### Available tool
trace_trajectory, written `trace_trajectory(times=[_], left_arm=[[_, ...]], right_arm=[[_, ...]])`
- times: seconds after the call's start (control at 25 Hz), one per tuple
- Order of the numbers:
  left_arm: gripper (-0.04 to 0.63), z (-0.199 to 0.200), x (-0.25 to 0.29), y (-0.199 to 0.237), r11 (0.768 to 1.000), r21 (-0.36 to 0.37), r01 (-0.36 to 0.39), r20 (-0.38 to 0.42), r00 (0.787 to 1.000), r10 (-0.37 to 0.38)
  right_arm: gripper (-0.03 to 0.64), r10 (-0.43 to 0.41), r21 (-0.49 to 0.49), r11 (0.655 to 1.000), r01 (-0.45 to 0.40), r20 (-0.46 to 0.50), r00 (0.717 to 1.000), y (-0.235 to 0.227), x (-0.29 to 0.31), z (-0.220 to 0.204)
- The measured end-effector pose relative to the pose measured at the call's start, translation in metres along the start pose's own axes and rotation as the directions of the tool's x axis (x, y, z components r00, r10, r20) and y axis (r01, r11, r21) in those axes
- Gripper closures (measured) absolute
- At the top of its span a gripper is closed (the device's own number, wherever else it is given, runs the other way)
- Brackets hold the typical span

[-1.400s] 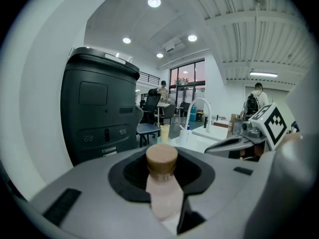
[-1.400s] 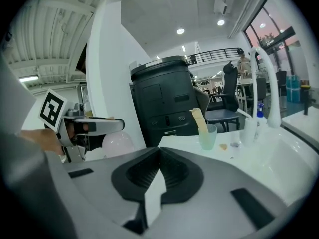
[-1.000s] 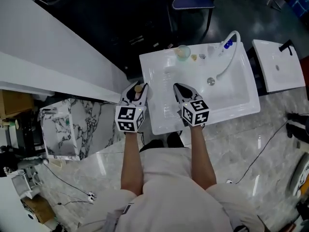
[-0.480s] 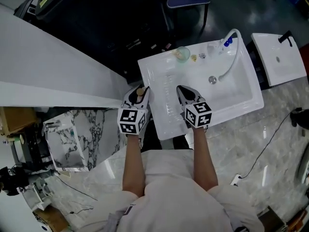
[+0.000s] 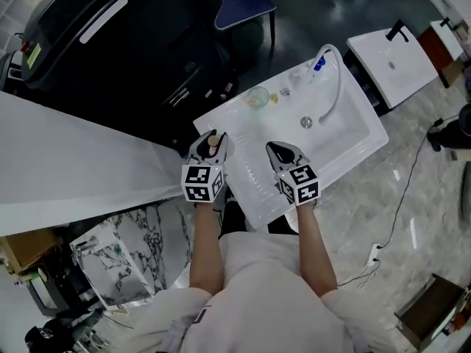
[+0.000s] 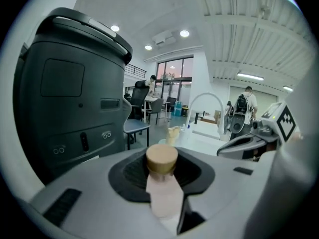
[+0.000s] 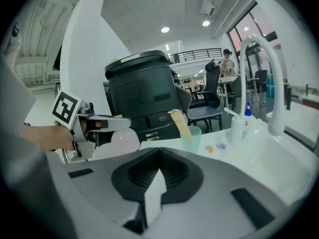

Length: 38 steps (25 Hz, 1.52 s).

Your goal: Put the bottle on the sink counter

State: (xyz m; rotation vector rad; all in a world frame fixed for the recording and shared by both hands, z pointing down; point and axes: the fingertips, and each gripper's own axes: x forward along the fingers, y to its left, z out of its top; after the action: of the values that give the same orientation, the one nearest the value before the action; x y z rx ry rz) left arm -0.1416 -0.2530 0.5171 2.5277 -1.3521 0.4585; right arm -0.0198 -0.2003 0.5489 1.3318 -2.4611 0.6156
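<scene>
Left gripper view settles the grip: your left gripper (image 5: 209, 141) has its jaws clamped on the bottle (image 6: 162, 193). It's a pale one with a tan cap (image 6: 161, 158), standing upright, so its long axis runs crosswise to the jaws with the cap on top. Your right gripper (image 5: 282, 151) has its jaws together with nothing between them, so it's just along for the ride.

What matters is where the bottle sits relative to the sink counter (image 5: 243, 134). From the head view, the bottle looks to be right about at the counter's left edge, maybe barely over it. The bare flat part lies to the right and a bit farther off, between your two grippers. The basin (image 5: 342, 127) is farther right again, and the cup (image 5: 257, 96) sits at the far edge.

My guess is you carry it right and slightly away, then lower it base first. The left hand is clearly the nearer one.
</scene>
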Motion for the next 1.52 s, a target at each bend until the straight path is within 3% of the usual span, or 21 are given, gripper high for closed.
trace_trajectory(times=[0.24,0.4,0.52,1.04,1.52], left_arm=[[0.48,-0.005,0.028,0.004,0.994,0.069,0.085,-0.026,0.996,-0.084],[0.48,-0.011,0.046,0.013,0.974,0.17,0.152,-0.057,0.988,-0.145],[0.48,-0.013,0.059,0.018,0.96,0.207,0.189,-0.071,0.982,-0.178],[0.48,-0.04,0.114,0.022,0.926,0.203,0.319,-0.105,0.947,-0.303],[0.48,-0.07,0.135,0.023,0.892,0.236,0.385,-0.171,0.92,-0.352]], right_arm=[[0.612,-0.065,0.068,0.996,0.063,0.036,0.997,-0.008,0.0,0.005],[0.612,-0.094,0.066,0.994,0.092,0.025,0.995,-0.002,0.004,0.003],[0.612,-0.105,0.076,0.992,0.104,0.013,0.994,0.001,0.005,-0.003],[0.612,-0.141,0.026,0.99,0.142,-0.042,0.989,0.006,0.016,0.001],[0.612,-0.153,0.038,0.987,0.155,-0.053,0.987,0.002,0.025,-0.001]])
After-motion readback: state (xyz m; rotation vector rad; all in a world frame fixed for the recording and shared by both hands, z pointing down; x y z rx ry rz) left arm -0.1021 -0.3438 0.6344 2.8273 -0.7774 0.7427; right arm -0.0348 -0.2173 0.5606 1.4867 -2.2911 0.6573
